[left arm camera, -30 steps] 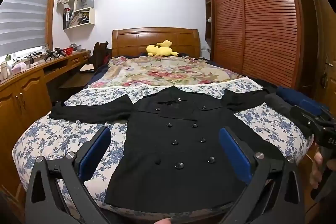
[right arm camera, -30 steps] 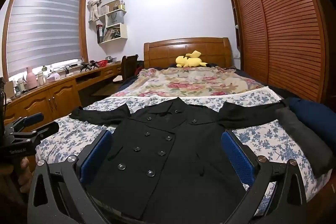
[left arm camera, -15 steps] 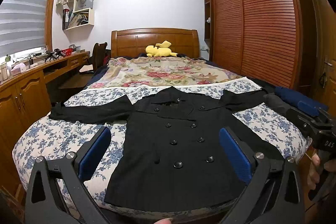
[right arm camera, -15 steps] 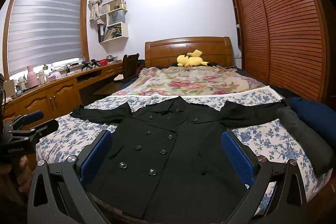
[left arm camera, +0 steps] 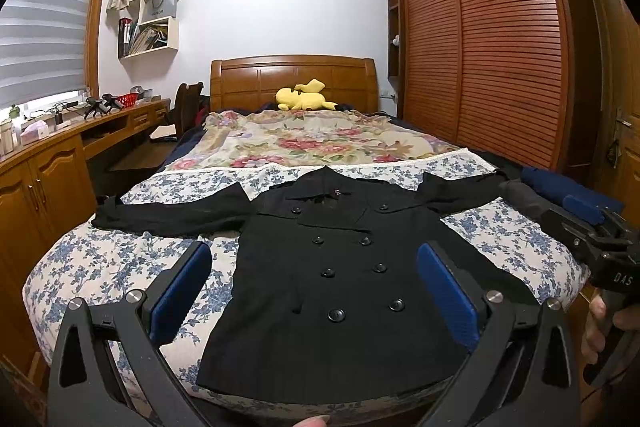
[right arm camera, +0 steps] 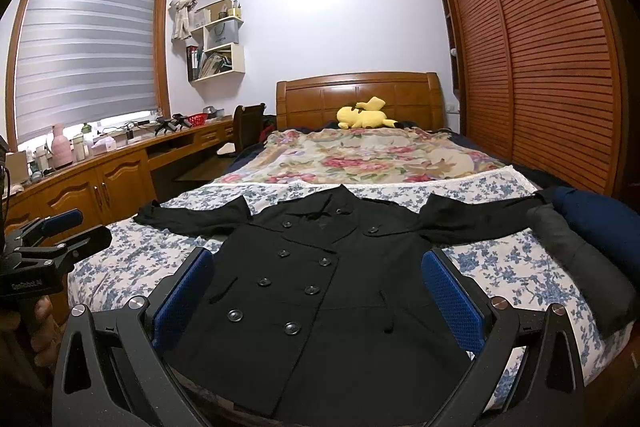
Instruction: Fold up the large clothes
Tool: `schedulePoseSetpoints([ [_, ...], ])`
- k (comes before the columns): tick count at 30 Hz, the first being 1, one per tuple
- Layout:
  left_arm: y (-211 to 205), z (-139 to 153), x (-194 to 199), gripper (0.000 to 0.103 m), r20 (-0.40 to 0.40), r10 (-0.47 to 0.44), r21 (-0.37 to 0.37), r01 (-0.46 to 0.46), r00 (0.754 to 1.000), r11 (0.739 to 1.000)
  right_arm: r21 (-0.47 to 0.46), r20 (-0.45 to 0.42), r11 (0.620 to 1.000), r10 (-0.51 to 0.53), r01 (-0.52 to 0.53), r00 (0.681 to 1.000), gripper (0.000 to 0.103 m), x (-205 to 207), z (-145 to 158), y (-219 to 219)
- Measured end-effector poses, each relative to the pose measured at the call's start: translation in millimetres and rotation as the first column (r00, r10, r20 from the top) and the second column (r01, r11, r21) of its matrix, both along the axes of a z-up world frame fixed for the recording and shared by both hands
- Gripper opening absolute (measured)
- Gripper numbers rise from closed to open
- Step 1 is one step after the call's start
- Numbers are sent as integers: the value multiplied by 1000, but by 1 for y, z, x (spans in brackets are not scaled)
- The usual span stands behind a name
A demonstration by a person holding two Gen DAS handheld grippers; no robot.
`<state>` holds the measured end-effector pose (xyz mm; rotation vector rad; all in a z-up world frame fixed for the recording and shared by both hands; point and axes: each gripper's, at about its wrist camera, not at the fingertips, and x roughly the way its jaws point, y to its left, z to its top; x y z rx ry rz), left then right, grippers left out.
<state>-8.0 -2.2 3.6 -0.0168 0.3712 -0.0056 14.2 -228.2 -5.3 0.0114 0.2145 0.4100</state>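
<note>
Black double-breasted wool coat [left arm camera: 340,279] lies flat, face up, on the blue-flowered bedspread [left arm camera: 104,259] — collar away, hem nearest, sleeves out sideways; left gripper [left arm camera: 314,291] and right gripper [right arm camera: 320,291] hover above the hem, both spread wide, empty, each nearer its own sleeve

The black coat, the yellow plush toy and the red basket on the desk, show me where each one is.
black coat [left arm camera: 344,291], left wrist view, on its buttoned front.
yellow plush toy [right arm camera: 362,117], right wrist view, on its body.
red basket [left arm camera: 127,99], left wrist view, on its side wall.
</note>
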Motion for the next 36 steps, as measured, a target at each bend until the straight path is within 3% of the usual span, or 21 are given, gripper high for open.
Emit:
schedulePoseSetpoints([
  [36,5,-11,10,103,-6,11,-2,-11,1000,1000,15,-8,1000,-4,4,1000,103,0,-2,4],
])
